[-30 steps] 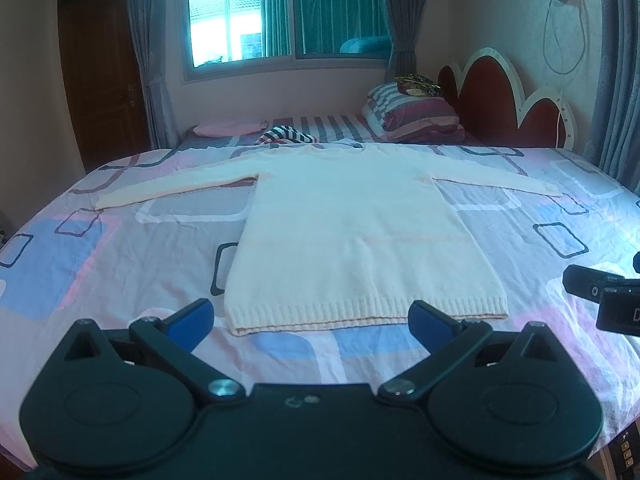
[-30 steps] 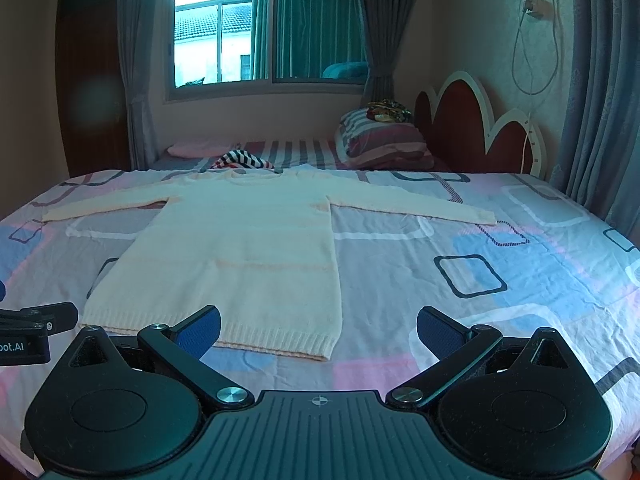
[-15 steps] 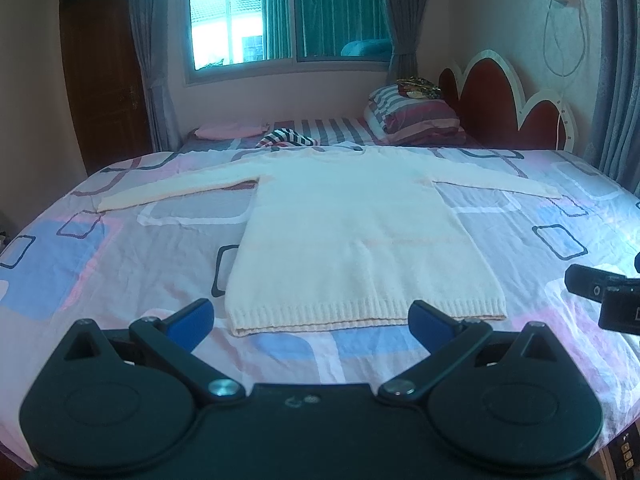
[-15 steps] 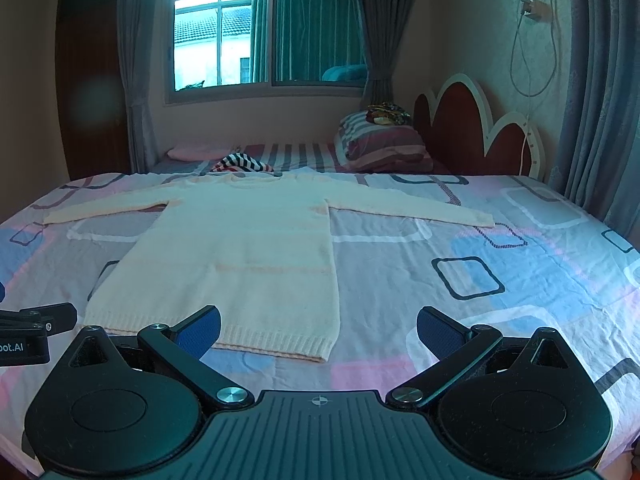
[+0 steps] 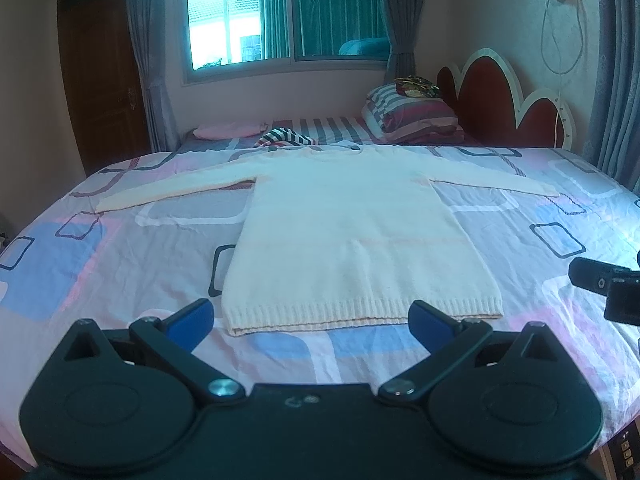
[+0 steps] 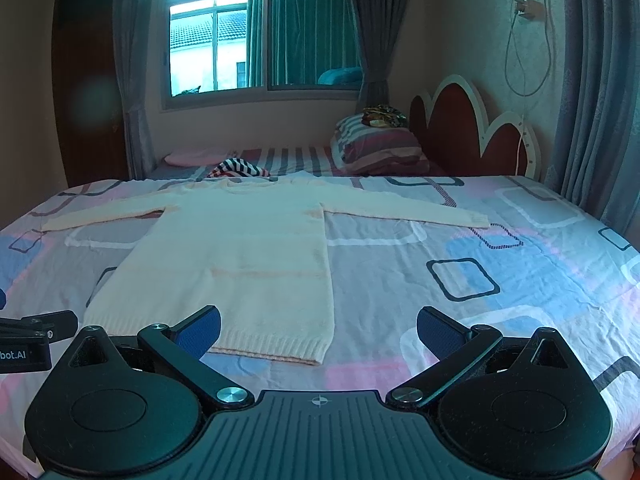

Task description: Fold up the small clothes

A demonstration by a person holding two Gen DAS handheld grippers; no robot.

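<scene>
The cream sweater [image 5: 352, 236] is lying flat on the bed [image 5: 120, 264], sleeves spread to both sides, hem nearest the cameras. The left claw [image 5: 311, 316] is hovering just before the hem, jaws spread wide, gripping nothing. The right claw [image 6: 319, 330] is hovering beside the hem's right corner, likewise spread and empty.

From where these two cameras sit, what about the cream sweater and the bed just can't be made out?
- Sweater hem, left wrist view: the right end sits behind a blue pad of the left gripper.
- Hem, right wrist view: the left corner is hidden by the right gripper.
- Underside of the sweater: hidden, as it lies flat on the bed.
- Near edge of the bed: covered by the gripper bodies in both views.
- Item on the striped pillow: too small to identify.
</scene>
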